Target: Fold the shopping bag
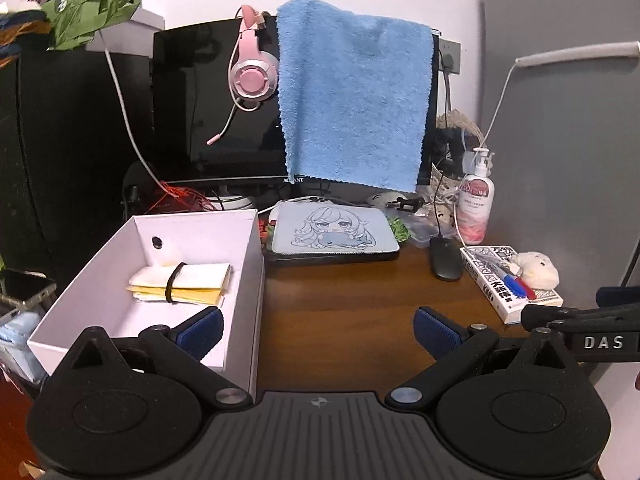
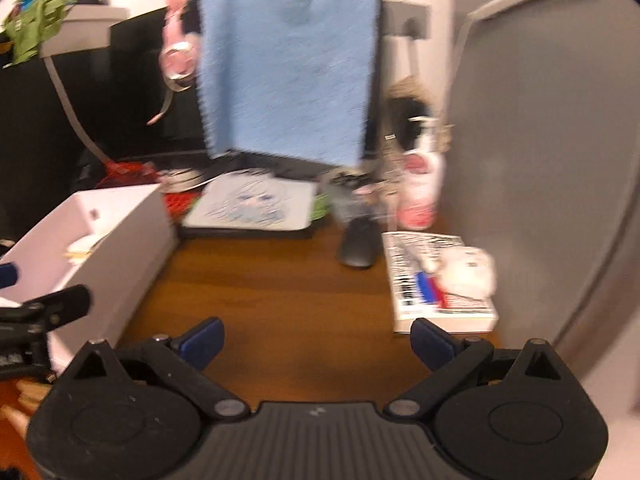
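A folded cream and yellow shopping bag (image 1: 180, 284), bound by a black band, lies inside the open white box (image 1: 200, 220) on the left of the brown desk (image 1: 340, 308). My left gripper (image 1: 318, 330) is open; its left finger hangs over the box's near right corner and its right finger over bare desk. It holds nothing. My right gripper (image 2: 317, 340) is also open and empty above the desk, right of the box (image 2: 120, 240). The right wrist view is motion-blurred and shows only a sliver of the bag (image 2: 82, 248). Each gripper's black body appears at the edge of the other's view.
A black monitor (image 1: 200, 100) stands at the back with a blue towel (image 1: 352, 92) and pink headset (image 1: 252, 76) hung on it. A cartoon-print case (image 1: 332, 232), black mouse (image 1: 446, 258), book (image 1: 500, 284) with pens and a plush, and a lotion bottle (image 1: 476, 200) fill the right. A grey panel (image 1: 560, 160) bounds that side.
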{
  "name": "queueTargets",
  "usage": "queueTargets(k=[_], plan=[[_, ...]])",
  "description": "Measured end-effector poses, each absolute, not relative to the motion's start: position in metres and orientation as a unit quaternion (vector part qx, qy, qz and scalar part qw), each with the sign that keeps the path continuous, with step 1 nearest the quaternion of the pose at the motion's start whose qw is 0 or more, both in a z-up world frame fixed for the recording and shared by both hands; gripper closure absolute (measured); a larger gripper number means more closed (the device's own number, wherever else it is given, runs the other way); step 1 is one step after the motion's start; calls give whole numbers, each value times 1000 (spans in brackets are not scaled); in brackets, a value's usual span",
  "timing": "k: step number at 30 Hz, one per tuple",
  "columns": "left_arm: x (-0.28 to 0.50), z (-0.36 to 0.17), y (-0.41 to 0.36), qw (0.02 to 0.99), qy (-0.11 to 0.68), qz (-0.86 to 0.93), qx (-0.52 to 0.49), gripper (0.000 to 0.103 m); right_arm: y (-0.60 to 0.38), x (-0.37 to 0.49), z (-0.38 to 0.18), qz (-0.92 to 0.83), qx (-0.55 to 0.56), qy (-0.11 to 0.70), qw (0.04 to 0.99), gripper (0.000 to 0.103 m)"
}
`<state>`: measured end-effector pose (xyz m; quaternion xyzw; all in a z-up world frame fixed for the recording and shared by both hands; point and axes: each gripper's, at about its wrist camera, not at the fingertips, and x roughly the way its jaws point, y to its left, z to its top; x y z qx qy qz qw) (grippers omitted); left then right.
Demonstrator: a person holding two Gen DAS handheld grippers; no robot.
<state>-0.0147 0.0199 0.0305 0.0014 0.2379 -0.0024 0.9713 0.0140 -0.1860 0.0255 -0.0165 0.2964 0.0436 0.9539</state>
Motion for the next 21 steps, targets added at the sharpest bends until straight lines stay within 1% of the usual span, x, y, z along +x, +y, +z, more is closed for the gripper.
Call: queueTargets(k=[6, 14, 21], plan=[[-19, 32, 22, 971, 238, -5, -9, 1, -193, 5, 24, 47, 11, 289, 956, 3], [-17, 29, 22, 968, 250, 3, -11, 1, -181, -11, 31, 48, 0, 250, 967, 3], [-19, 30, 24, 969, 248, 6, -10, 1, -168, -15, 31, 59, -11, 254, 965, 3]])
